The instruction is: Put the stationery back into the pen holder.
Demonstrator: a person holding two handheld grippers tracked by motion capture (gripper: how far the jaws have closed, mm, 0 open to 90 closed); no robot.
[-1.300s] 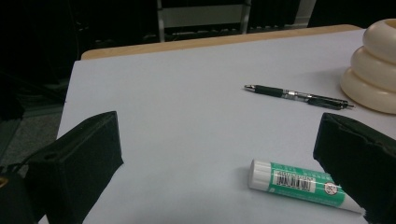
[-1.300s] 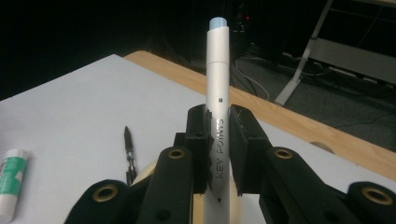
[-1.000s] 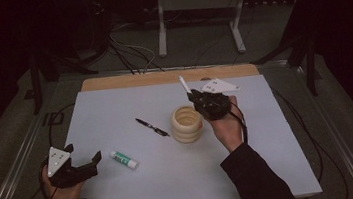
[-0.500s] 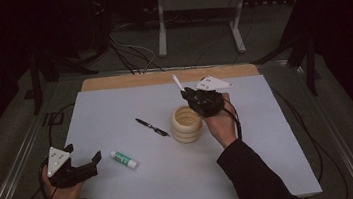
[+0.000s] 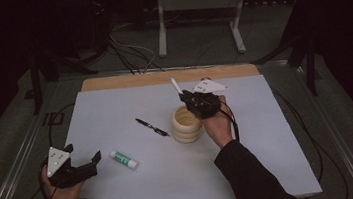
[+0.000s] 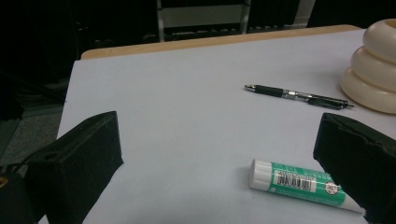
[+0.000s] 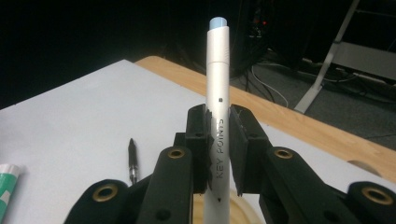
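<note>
two pens (image 5: 152,127), one tube (image 5: 123,159), one holder (image 5: 186,124)

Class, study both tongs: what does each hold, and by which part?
The right tongs grip a white pen around its lower barrel, above the cream holder. The left tongs are open, holding nothing.

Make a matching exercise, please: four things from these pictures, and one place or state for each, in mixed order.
Things:
1. white pen
2. black pen
3. glue stick
4. ringed holder

Places or states:
A. lies near the open left gripper
B. stands upright on the table
C. clamped in the right gripper
D. lies flat just left of the holder

Pairs: 1-C, 2-D, 3-A, 4-B
</note>
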